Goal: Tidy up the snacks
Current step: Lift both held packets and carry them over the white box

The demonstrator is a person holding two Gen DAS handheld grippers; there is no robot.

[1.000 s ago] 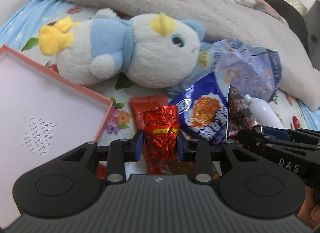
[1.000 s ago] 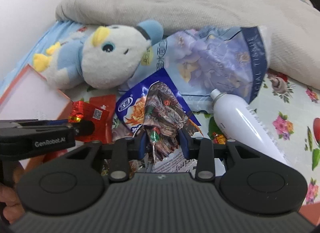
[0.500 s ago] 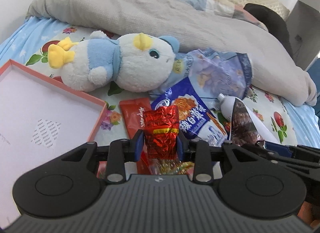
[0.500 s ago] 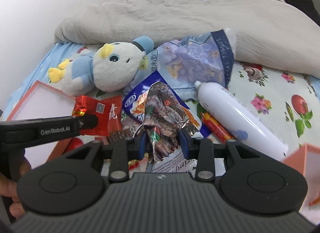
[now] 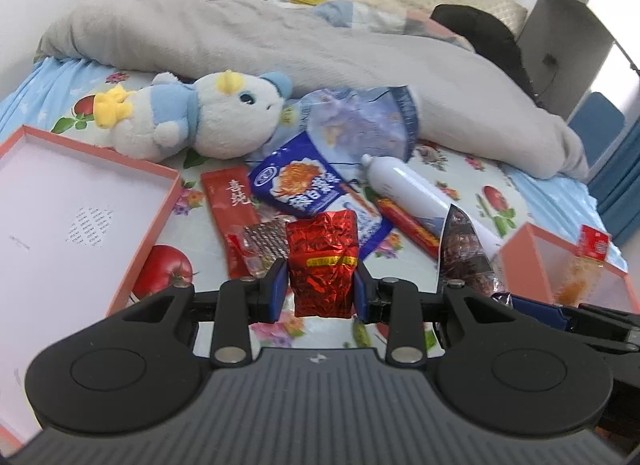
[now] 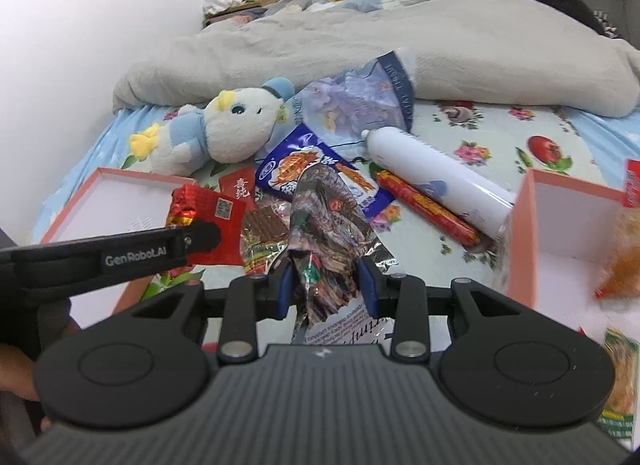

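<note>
The snacks in hand, a crinkled red foil pack (image 5: 322,265) clamped in the left gripper (image 5: 321,291) and a dark foil pack (image 6: 326,241) clamped in the right gripper (image 6: 326,291) above the bed (image 6: 480,137), look light, crushable and slippery, so gripping mid-body seems safest.

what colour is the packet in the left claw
Shiny crinkled red foil packet with a yellow band, clearest in the left wrist view.

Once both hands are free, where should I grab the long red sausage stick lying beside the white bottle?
Grip the long red sausage stick across its middle, from above, jaws square to its length. It lies flat and slim; its far side runs close along the white bottle, so the near side looks clearer.
</note>
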